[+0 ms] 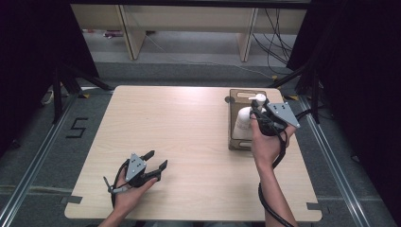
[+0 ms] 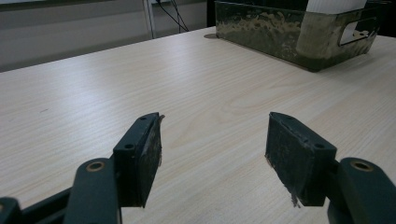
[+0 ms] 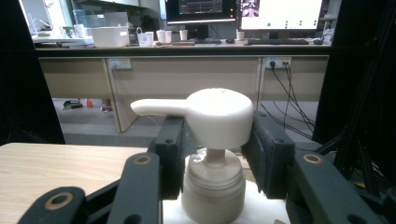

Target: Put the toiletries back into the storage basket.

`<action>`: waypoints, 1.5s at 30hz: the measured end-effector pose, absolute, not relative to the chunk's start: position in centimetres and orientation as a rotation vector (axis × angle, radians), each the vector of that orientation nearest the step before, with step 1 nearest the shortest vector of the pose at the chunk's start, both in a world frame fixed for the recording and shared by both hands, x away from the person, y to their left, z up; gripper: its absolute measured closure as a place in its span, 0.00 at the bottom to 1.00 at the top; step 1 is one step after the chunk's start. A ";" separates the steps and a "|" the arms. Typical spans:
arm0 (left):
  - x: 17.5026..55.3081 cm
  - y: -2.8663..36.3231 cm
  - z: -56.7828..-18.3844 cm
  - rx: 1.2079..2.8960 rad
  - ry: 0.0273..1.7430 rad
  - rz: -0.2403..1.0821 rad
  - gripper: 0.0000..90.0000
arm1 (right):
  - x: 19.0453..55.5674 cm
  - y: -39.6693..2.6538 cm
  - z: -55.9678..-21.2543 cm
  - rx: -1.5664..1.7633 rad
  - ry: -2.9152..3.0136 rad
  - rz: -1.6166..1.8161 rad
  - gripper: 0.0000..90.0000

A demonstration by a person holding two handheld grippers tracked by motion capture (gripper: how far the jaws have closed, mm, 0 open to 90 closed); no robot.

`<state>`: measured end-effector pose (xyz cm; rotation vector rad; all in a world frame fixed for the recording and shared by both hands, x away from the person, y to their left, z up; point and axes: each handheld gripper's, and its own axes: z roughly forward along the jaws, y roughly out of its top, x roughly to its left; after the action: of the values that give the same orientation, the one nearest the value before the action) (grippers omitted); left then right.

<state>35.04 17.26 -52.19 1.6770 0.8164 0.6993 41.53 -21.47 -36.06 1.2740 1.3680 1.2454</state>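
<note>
The right claw (image 1: 259, 115) is pinching the white pump bottle (image 1: 244, 121) just under its pump head (image 3: 219, 114); the bottle stands inside the dark box (image 1: 235, 142) at the table's (image 1: 179, 142) right side. The left claw (image 1: 156, 161) rests low near the table's front edge, spread apart and holding nothing.

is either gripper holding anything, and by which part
The right gripper grips the white pump bottle at its neck, under the pump head. The left gripper is open, holding nothing.

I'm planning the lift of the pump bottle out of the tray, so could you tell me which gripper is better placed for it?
Right. The right gripper already brackets the pump bottle at its neck, inside the tray. The left gripper sits open over bare table, well away.
</note>
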 end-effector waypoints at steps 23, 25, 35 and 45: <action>35.0 17.3 -52.2 1.676 0.816 0.699 0.39 | 41.7 -20.9 -36.6 1.260 1.408 1.211 0.67; 35.0 17.3 -52.2 1.675 0.817 0.698 0.39 | 41.8 -20.8 -36.6 1.266 1.403 1.221 0.67; 35.0 17.3 -52.2 1.675 0.814 0.698 0.39 | 41.8 -20.5 -36.6 1.257 1.410 1.210 0.67; 35.0 17.3 -52.2 1.676 0.814 0.698 0.39 | 41.7 -20.5 -36.6 1.265 1.416 1.207 0.67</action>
<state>35.02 17.25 -52.19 1.6760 0.8144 0.6982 41.72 -20.46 -36.60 1.2655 1.4157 1.2072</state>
